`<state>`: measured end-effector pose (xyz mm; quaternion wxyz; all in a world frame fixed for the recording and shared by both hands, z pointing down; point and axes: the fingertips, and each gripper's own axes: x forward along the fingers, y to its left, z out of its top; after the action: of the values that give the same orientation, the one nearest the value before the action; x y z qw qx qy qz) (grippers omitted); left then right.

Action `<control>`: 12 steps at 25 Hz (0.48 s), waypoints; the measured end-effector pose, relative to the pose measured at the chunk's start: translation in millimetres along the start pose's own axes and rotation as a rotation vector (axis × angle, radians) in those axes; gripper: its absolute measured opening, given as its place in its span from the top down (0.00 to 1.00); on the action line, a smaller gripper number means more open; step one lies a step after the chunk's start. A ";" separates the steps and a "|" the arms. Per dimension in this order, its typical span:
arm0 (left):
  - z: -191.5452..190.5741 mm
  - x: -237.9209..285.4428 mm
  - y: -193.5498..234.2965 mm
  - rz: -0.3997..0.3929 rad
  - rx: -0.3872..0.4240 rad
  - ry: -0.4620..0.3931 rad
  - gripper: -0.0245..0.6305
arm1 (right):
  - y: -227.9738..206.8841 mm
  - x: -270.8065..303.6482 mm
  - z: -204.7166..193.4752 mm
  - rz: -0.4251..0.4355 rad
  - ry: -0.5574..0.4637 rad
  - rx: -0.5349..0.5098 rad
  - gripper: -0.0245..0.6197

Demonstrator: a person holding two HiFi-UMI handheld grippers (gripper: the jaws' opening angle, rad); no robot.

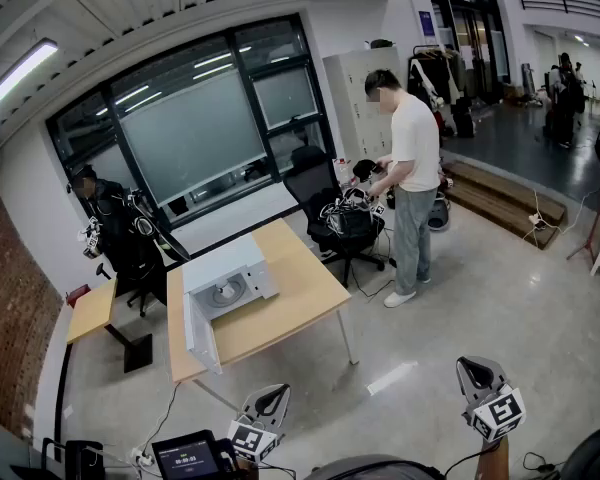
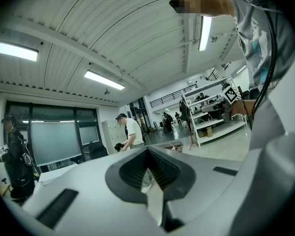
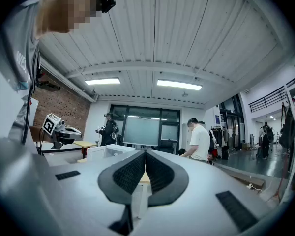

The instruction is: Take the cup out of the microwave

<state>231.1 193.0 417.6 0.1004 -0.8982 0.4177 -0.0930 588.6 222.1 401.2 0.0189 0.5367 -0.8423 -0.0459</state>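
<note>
**Holding both tongs shut, well back from the open microwave**

Your left tongs (image 2: 147, 150) are closed. In the left gripper view the ribbed pads meet at their tips and nothing lies between them. Your right tongs (image 3: 145, 152) are closed the same way and are just as empty. Both point level into the room and sit low at the near edge of the head view, left one at the left and right one at the right. A dark device with a lit screen (image 1: 190, 456) lies just beside the left one.

Beyond a stretch of bare floor (image 1: 460, 298) stands the wooden worktop (image 1: 300, 288), well apart from both tongs. The white microwave (image 1: 230, 283) rests on its near-left part, and its door (image 1: 200, 340) is swung wide open towards you.

A pale round shape (image 1: 225, 293) sits on the floor of the cavity. It is too small to tell whether it is the cup or only the turntable, so the cup cannot be made out for certain.

To the left of the microwave is a smaller worktop (image 1: 90, 308). A person in dark clothes (image 1: 110, 223) stands behind it.

Past the far corner of the main worktop, a person in a white shirt (image 1: 412, 168) leans over a black office chair (image 1: 342, 223). The dark-framed window wall (image 1: 200, 128) closes the room behind them.
</note>
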 end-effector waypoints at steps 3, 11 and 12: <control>0.9 -1.1 2.2 0.002 0.001 0.004 0.90 | 1.7 2.2 0.6 0.001 -0.001 -0.001 0.94; -9.4 -2.3 7.9 0.011 -0.003 0.011 0.90 | 5.6 12.7 -5.9 0.012 -0.001 0.002 0.94; -8.2 -3.1 8.7 0.012 -0.004 0.008 0.90 | 6.8 13.3 -4.9 0.013 -0.001 0.002 0.94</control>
<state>220.7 189.0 422.9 0.0976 -0.8956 0.4235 -0.0952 577.2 212.6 406.6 0.0182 0.5313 -0.8458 -0.0450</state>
